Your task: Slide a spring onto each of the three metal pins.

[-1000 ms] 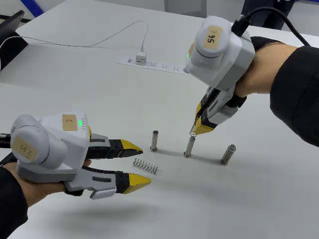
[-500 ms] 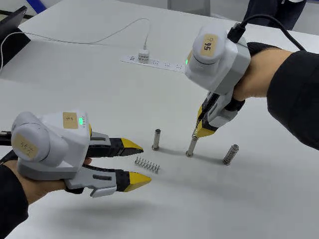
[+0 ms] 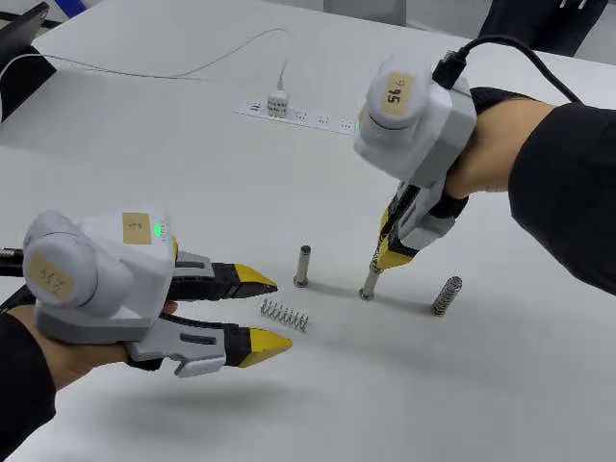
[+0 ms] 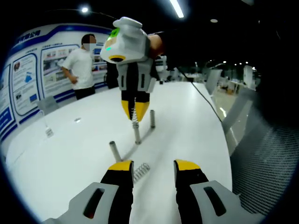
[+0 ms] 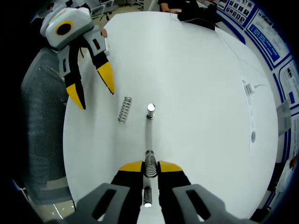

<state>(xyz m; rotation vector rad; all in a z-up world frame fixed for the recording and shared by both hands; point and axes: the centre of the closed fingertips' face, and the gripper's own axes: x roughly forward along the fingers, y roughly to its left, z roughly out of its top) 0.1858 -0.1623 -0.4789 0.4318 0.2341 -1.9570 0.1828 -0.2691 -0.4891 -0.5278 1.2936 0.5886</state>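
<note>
Second of three fits in hand, seemingly. Pinched in yellow-tipped right gripper (image 5: 149, 169): thin steel coil spring (image 5: 150, 163), lower end at top of middle upright steel pin (image 3: 369, 284). Next: keep coaxial, lower, release. Sprung pin (image 3: 444, 295) at its 3 o'clock; bare pin (image 3: 302, 266) at 9, loose spring (image 3: 283, 315) beside. Yellow-tipped left gripper (image 4: 154, 166) spread, empty.

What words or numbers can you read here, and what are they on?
Right gripper label: handwritten, maybe "56"; not sure.
Left gripper labels: scribbles, unreadable.
Wall posters: too blurred to read.
</note>
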